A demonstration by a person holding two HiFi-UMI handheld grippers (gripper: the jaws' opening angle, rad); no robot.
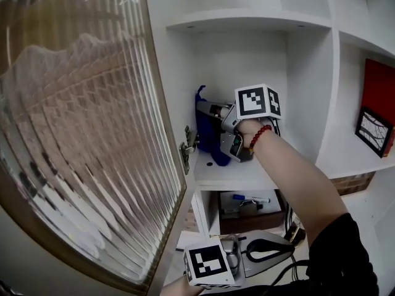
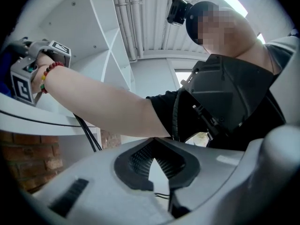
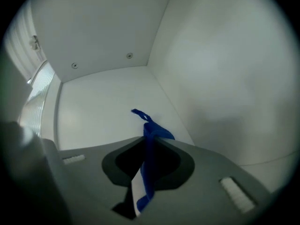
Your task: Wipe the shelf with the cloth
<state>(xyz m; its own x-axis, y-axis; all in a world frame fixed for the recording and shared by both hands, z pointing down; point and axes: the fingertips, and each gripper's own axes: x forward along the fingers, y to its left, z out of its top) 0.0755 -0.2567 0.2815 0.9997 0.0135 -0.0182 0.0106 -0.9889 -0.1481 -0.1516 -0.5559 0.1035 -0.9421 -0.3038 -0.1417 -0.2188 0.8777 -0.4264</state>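
Note:
A blue cloth (image 1: 206,137) hangs inside the white shelf compartment, just above its bottom board (image 1: 237,176). My right gripper (image 1: 212,117) reaches into that compartment and is shut on the cloth. In the right gripper view the cloth (image 3: 149,139) is pinched between the jaws of the right gripper (image 3: 150,136), a loop of it sticking out past the tips toward the white inner walls (image 3: 108,97). My left gripper (image 1: 281,246) hangs low below the shelf, shut, with nothing in it. In its own view, the left gripper (image 2: 152,143) points up at the person's arm.
A ribbed glass door (image 1: 80,134) stands open at the left, its hinge (image 1: 187,148) at the compartment's edge. The lower compartment holds a tray with markers (image 1: 247,201). A red panel and a framed picture (image 1: 375,128) stand in the right compartment. Black cables (image 1: 297,234) trail below.

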